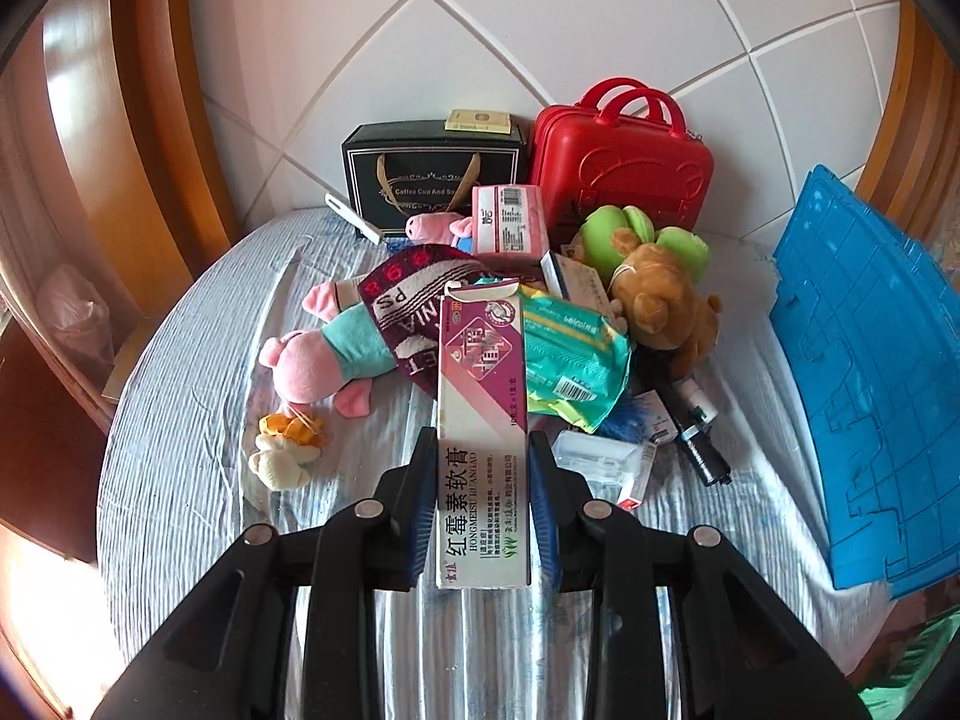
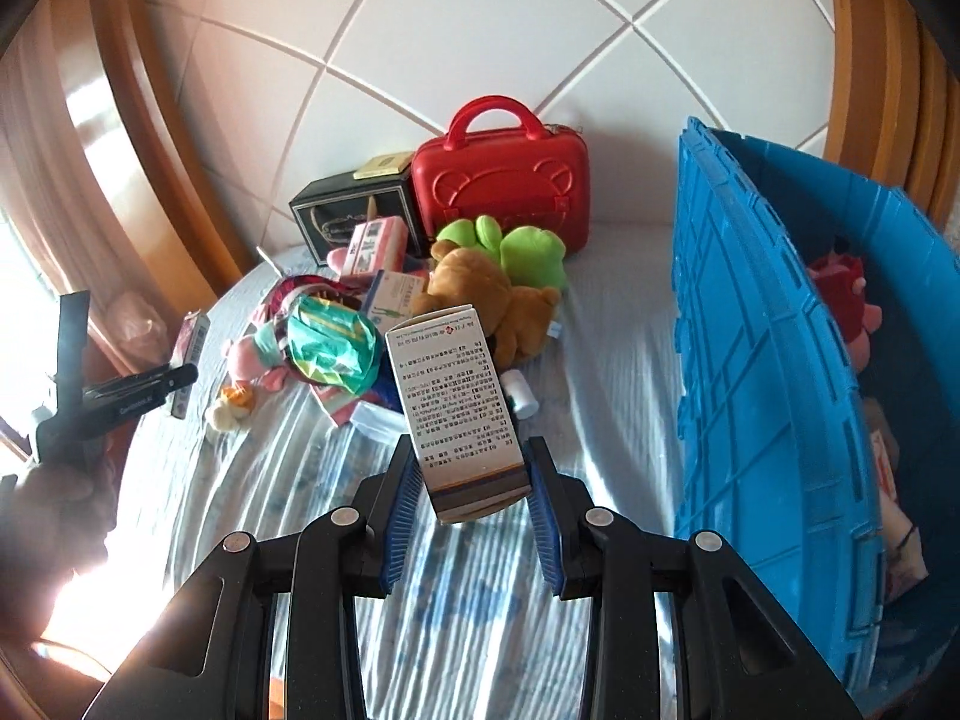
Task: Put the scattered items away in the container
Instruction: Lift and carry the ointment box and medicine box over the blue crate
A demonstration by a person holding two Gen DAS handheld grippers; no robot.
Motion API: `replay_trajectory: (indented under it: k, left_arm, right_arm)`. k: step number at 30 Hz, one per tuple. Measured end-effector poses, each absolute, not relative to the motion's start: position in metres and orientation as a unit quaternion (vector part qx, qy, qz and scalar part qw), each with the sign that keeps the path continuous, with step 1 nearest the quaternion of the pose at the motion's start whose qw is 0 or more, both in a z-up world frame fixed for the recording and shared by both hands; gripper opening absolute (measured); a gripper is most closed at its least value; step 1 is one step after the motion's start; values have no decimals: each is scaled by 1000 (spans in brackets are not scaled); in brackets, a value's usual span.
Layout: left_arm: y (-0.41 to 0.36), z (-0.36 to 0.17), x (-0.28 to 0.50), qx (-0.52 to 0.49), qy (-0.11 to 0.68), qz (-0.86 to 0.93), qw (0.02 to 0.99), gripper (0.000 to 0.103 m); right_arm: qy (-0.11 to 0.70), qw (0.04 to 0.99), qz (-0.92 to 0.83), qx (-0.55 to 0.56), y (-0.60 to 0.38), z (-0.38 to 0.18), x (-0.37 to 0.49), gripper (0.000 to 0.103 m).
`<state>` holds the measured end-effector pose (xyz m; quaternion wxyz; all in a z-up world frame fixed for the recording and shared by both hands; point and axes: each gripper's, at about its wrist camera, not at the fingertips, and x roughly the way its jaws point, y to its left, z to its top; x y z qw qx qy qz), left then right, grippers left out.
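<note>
Purple-and-white ointment box (image 1: 483,420) is clamped lengthwise by left gripper (image 1: 483,504), held above striped bedsheet (image 1: 180,450). White medicine box (image 2: 456,414) is pinched in right gripper (image 2: 471,504). Blue crate (image 2: 762,360) sits right; toy pile (image 2: 480,282) far centre.

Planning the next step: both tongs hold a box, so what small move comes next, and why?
Probably carry the right tongs, shut on the white box, rightward over the blue crate rim: it stands open close beside them, toys already inside.
</note>
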<state>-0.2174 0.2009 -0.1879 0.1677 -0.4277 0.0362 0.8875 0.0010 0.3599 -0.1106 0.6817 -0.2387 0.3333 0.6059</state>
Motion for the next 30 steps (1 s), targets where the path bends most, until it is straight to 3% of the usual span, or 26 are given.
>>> replay_trajectory:
  k: [19, 30]
  left_arm:
    - [319, -73, -160, -345, 28, 918, 193, 28]
    - [401, -52, -133, -324, 32, 921, 215, 28]
  right_arm:
    - [304, 715, 606, -168, 306, -35, 76, 34]
    - [300, 728, 596, -160, 267, -17, 131, 34]
